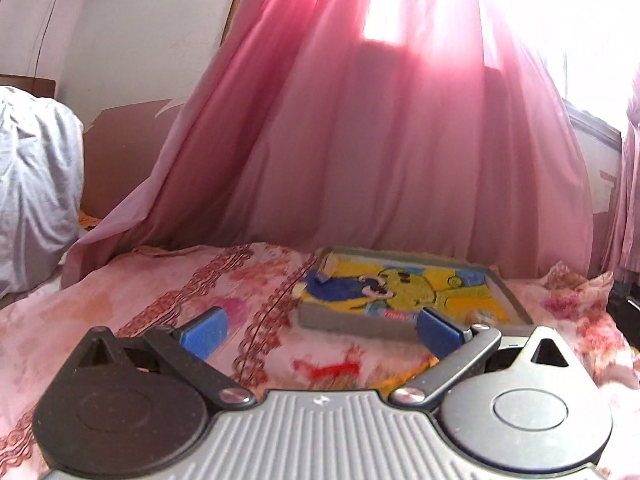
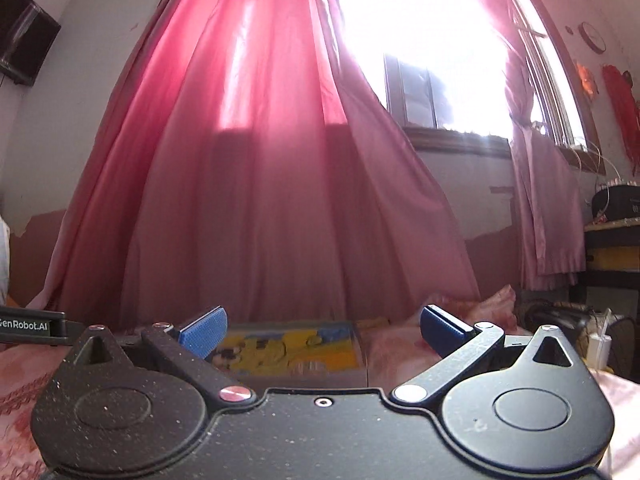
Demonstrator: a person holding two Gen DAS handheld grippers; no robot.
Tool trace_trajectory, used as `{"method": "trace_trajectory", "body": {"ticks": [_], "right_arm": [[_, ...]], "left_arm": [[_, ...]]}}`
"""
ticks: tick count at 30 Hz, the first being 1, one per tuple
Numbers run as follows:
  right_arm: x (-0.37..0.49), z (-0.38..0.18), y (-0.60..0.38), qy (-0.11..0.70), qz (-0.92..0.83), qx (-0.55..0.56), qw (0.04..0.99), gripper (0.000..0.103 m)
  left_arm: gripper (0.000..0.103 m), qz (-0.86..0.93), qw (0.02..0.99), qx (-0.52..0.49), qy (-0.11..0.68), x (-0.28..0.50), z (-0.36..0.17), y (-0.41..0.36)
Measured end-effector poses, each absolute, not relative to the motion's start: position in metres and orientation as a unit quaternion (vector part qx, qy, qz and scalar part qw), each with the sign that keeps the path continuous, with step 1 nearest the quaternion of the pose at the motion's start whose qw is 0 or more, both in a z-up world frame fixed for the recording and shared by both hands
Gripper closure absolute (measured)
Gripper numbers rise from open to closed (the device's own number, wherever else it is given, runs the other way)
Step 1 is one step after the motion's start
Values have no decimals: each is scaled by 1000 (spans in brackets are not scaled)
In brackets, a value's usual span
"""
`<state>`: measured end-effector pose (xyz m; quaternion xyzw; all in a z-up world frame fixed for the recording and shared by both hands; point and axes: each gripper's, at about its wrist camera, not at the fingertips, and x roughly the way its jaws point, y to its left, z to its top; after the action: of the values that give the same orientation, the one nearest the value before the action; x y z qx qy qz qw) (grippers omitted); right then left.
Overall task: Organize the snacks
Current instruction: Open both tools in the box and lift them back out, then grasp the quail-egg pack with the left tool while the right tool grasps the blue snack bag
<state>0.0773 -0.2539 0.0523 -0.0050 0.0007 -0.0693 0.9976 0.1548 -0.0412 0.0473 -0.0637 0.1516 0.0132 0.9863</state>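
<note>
Pink floral bedsheet (image 1: 160,288) fills the left view; window (image 2: 440,60) only right.

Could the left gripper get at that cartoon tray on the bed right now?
Probably yes. The left gripper is open, and the tray lies just ahead on the bedspread with nothing between.

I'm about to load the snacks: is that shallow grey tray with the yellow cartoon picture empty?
Nearly empty: the shallow grey cartoon tray lies flat on the floral bedsheet, its picture mostly bare. Small bits sit at its left corner; I cannot tell what they are.
</note>
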Motion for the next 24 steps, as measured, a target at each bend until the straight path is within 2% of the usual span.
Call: {"method": "trace_trajectory", "body": {"ticks": [10,24], "right_arm": [[52,39,-239,85,-79,4,993,1],[51,4,-216,221,-81,-15,972,1]], "left_arm": [[0,12,979,-53,199,114,14,-30],[0,25,957,-20,289,100,-25,-18]]}}
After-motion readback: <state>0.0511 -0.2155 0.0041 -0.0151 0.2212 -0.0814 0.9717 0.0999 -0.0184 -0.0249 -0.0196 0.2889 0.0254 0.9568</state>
